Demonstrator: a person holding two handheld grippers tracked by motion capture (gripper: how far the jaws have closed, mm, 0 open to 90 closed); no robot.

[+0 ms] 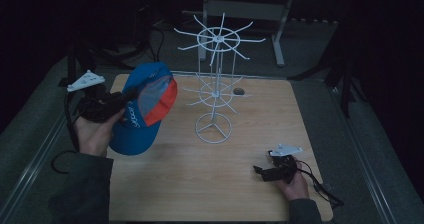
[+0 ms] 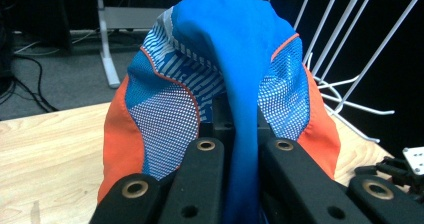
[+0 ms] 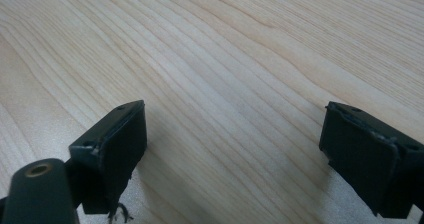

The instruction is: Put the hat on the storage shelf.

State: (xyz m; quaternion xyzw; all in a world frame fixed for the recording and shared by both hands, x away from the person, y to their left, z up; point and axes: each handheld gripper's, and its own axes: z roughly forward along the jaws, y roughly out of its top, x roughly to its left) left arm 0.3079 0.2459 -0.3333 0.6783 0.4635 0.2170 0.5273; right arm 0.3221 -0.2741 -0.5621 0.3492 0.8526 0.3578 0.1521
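a: the left gripper is seen near the left edge of the table, and its jaws are pressed together on a fold of blue fabric.

b: that fabric belongs to the cap. in the left gripper view the cap is pinched between the two black jaws, with blue crown fabric running down through them and orange and white mesh panels spread to either side.

a: the cap is held up off the wood, tilted, towards the far left corner, with its blue brim hanging down by the hand.

b: just to its right the white wire rack is stood upright, near the middle of the far half of the table. its thin arms are caught beside the cap in the left gripper view; whether they touch cannot be told.

a: over to the right gripper. it is held low by the near right corner, well apart from the cap.

b: its jaws are spread wide, and bare wood grain is seen between them, nothing gripped.

a: a small dark object is left beyond the rack, near the far edge.
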